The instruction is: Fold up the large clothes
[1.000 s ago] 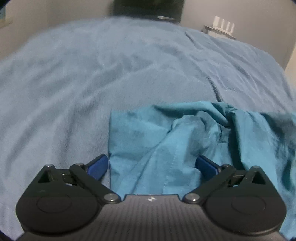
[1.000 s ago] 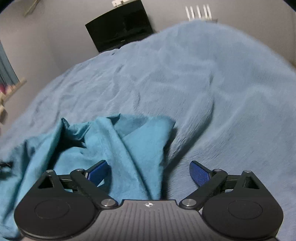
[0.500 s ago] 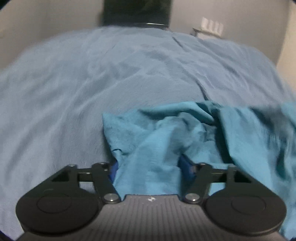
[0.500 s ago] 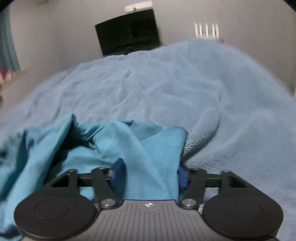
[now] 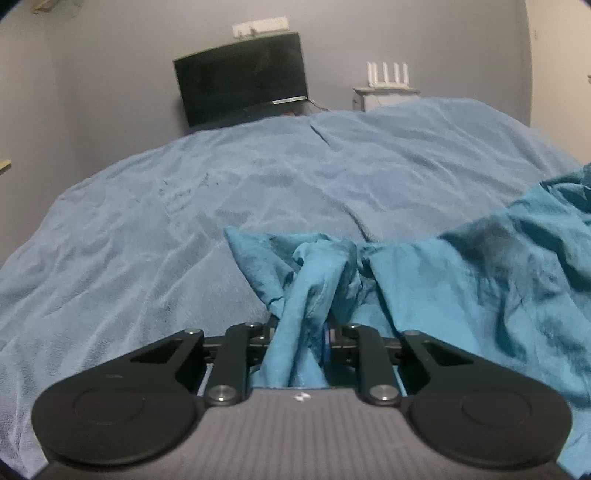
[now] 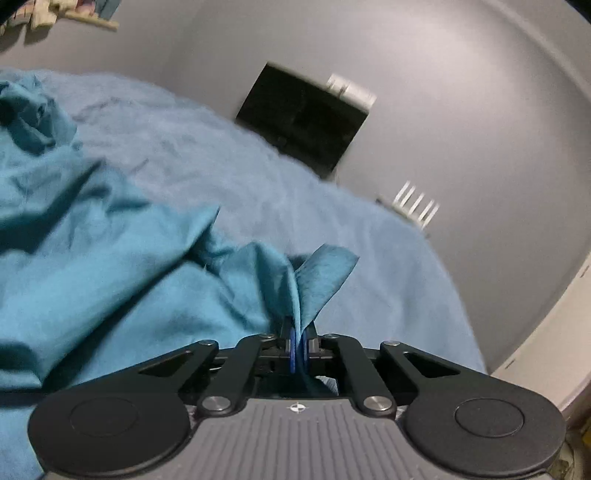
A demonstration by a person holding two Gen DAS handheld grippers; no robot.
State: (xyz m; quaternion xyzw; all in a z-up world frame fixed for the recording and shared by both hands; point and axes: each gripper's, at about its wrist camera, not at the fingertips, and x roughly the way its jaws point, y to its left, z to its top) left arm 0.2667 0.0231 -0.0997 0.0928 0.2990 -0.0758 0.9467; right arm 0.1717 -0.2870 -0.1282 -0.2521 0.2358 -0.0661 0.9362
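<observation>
A: Teal garment (image 5: 461, 295), where does it lie?

B: It is spread in rumpled folds over a bed (image 5: 184, 221) with a pale blue fleecy cover. Seen from the left wrist, it fills the near right part of the bed. Seen from the right wrist (image 6: 92, 277), it fills the near left part.

A: What does each view show that the other misses?

B: The left wrist view is level and sharp. Beyond the bed's far edge stand a dark screen (image 5: 242, 77) and a white router with four antennas (image 5: 387, 75) against a grey wall. The right wrist view is tilted and blurred, so the bed slopes downward to the right. It alone shows a pale door or panel edge (image 6: 546, 332) to the bed's right and a shelf with pale items (image 6: 55, 14) high above the bed's left end.

A: How do the grippers stand?

B: The left gripper (image 5: 301, 332) points down toward the bed; its jaws are closing, with a thick bunched fold of the garment pressed between them. The right gripper (image 6: 298, 345) is rolled to one side, and its blue pads (image 6: 293, 347) are pinched almost together on a thin corner of the garment, which fans up just past them.

A: Any writing or labels?

B: Only a small white mark on each gripper's body, too small to read.
</observation>
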